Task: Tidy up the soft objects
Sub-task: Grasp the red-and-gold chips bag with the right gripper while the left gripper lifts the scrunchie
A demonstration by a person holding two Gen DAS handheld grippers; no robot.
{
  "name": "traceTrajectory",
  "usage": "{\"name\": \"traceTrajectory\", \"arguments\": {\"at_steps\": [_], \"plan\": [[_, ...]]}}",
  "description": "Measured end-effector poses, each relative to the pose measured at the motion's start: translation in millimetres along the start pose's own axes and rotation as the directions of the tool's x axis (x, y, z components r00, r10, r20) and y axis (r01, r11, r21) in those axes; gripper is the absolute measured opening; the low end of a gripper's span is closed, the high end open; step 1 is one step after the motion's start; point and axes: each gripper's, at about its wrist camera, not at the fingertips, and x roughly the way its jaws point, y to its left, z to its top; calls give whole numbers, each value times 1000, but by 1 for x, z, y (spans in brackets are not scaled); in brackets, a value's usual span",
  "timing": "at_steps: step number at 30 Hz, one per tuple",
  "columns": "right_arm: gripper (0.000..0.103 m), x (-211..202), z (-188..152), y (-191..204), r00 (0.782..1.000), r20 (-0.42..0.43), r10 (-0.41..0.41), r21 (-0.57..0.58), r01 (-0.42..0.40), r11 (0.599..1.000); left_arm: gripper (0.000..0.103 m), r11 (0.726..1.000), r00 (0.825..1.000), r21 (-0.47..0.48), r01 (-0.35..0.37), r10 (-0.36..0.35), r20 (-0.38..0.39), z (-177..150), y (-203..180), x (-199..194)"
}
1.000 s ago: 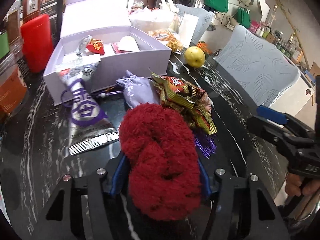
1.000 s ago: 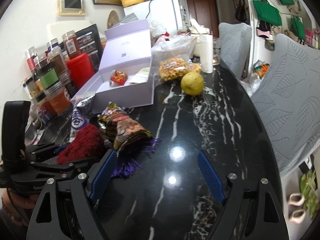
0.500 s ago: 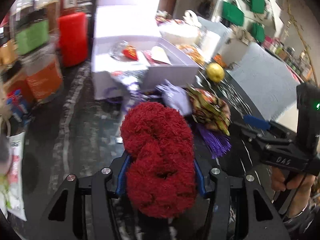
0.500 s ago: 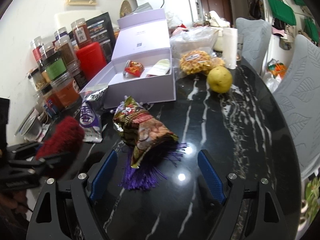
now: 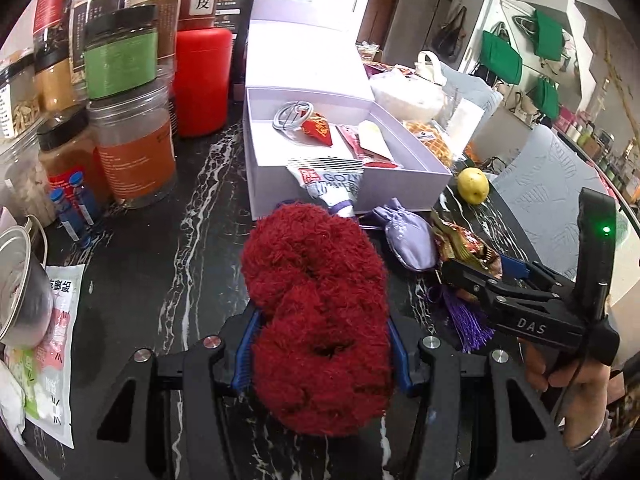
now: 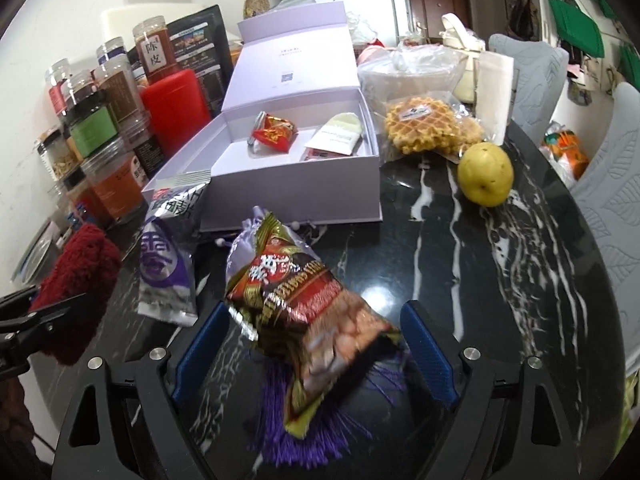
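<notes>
Left tongs [image 5: 322,354]: closed on the red fuzzy bundle [image 5: 318,316], blue pads pressed into its sides, the bundle standing up out of the jaws above the counter [image 5: 168,248]. Their jaws closed a little further within the last second and have since held steady.

Right tongs [image 6: 316,344]: we record them wide open; their jaws have just been opening further. The red-and-gold pouch [image 6: 304,312] with its purple tassel [image 6: 316,436] lies on the counter between the blue pads, neither pad pressing on it.

Lilac drawstring pouch [image 5: 410,238]: on the counter just in front of the box. Our left view shows it whole; in the right view it is mostly hidden behind the red-and-gold pouch.

Silver snack packet [image 6: 170,252]: leaning over the near wall of the box, lower end on the counter.

Lilac gift box [image 5: 260,184]: open, lid up, holding a small red packet [image 6: 276,132] and a pale sachet [image 6: 338,136].

Left view only: the person's hand [image 5: 568,372] on the right tongs' handle, a metal tin [image 5: 20,292] at the left edge.

Right view only, clearly: bagged waffles [image 6: 424,124] beyond the box, with a yellow fruit [image 6: 485,174] just in front of them. Jars [image 5: 120,80] and a red canister [image 5: 204,80] stand left of the box.
</notes>
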Motion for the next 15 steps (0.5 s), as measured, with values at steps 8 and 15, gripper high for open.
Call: {"name": "traceTrajectory", "arguments": {"at_steps": [8,15], "plan": [[81,10,3,4,1000,-20,-10,0,10,1000,53,1000,1000,-25,-2,2,-1,-2,7,-1],[71,0,0,9,1000,-14,-6,-14,6,1000,53,1000,1000,-29,5,-4,11,-3,5,-8]]}}
